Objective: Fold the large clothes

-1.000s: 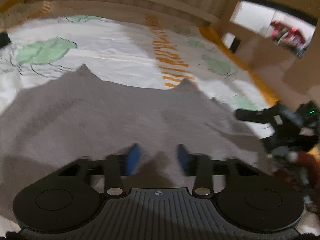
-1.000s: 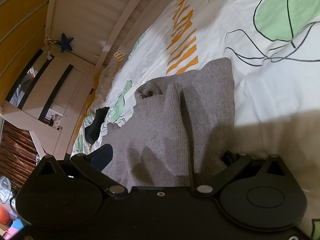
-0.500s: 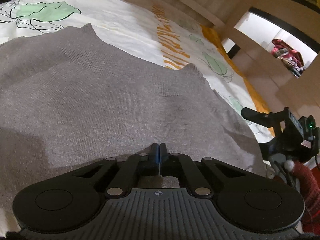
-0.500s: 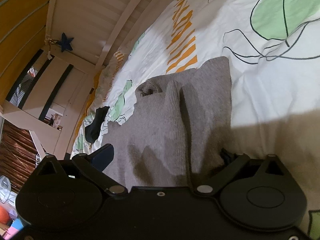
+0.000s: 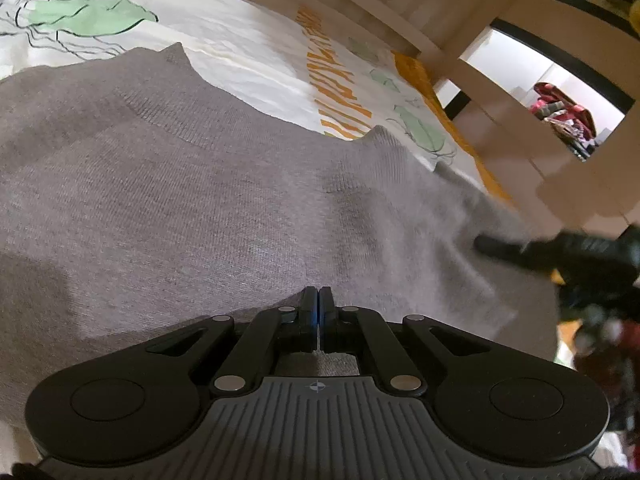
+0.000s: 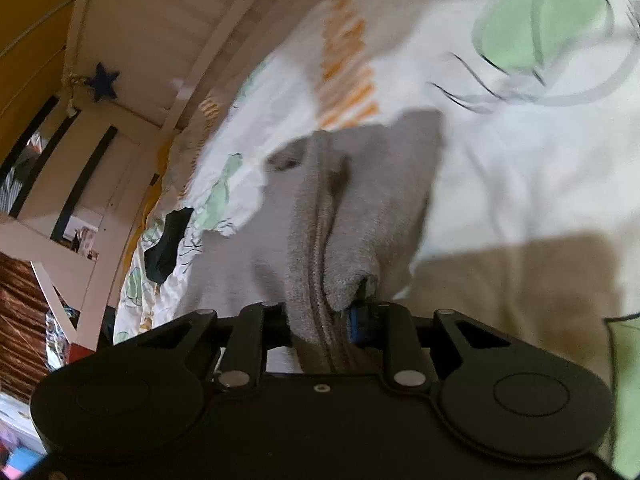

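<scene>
A large grey knit sweater (image 5: 208,184) lies spread on a white bedsheet (image 5: 248,52) with green leaf and orange stripe prints. My left gripper (image 5: 318,300) is shut on the sweater's near hem, with fabric pinched between the pads. My right gripper (image 6: 324,316) is shut on a bunched fold of the same sweater (image 6: 360,208) and holds its edge raised. The right gripper also shows in the left wrist view (image 5: 560,252) at the sweater's right side, blurred.
A wooden bed rail (image 5: 360,12) runs along the far side. A dark item (image 6: 168,244) lies on the sheet beyond the sweater. Shelves with clutter (image 5: 568,112) stand to the right of the bed.
My left gripper went from open above the sweater to shut on its hem. My right gripper closed from open onto the sweater's edge and is moving, so its view is blurred.
</scene>
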